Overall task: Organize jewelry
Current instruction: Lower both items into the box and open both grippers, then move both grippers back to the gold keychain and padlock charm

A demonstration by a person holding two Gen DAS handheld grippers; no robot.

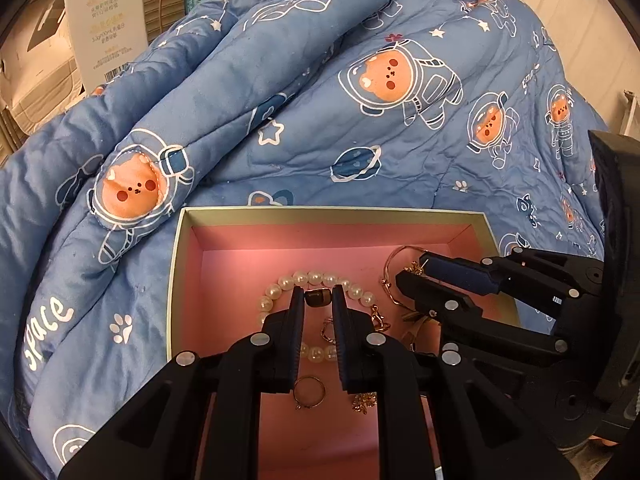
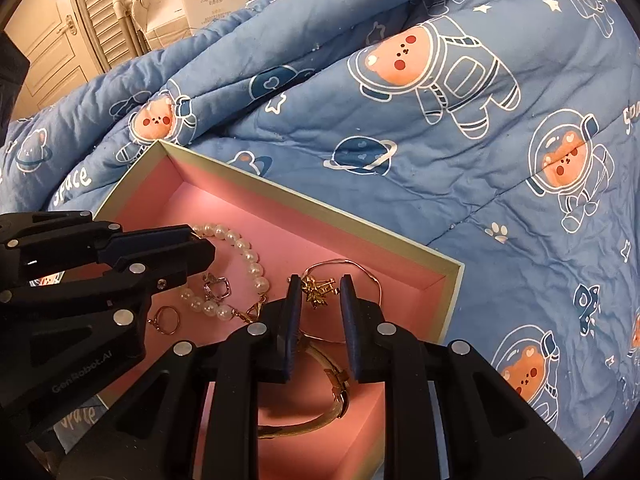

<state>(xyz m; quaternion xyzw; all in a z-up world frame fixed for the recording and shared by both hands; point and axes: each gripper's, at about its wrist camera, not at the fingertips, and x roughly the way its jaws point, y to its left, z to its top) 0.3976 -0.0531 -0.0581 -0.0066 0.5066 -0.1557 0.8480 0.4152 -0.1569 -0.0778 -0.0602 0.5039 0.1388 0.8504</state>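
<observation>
- My left fingers (image 1: 316, 296) pinch a small dark brown bead (image 1: 318, 297) at their tips, its long axis running crosswise between the pads, over the pearl bracelet (image 1: 320, 279).
- The pearl bracelet lies curved on the pink floor of the open box (image 1: 332, 212), which sits on the blue quilt (image 1: 280, 80).
- My right fingers (image 2: 320, 292) clamp a small gold charm (image 2: 318, 291) at their tips, above a gold bangle (image 2: 332, 412) in the box's right part.

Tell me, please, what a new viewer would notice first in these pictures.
First, the pink-lined box lying on a blue blanket printed with astronaut bears. Inside it lie a pearl bracelet and a gold bangle. The left tongs grip a small brown piece above the pearls.
</observation>
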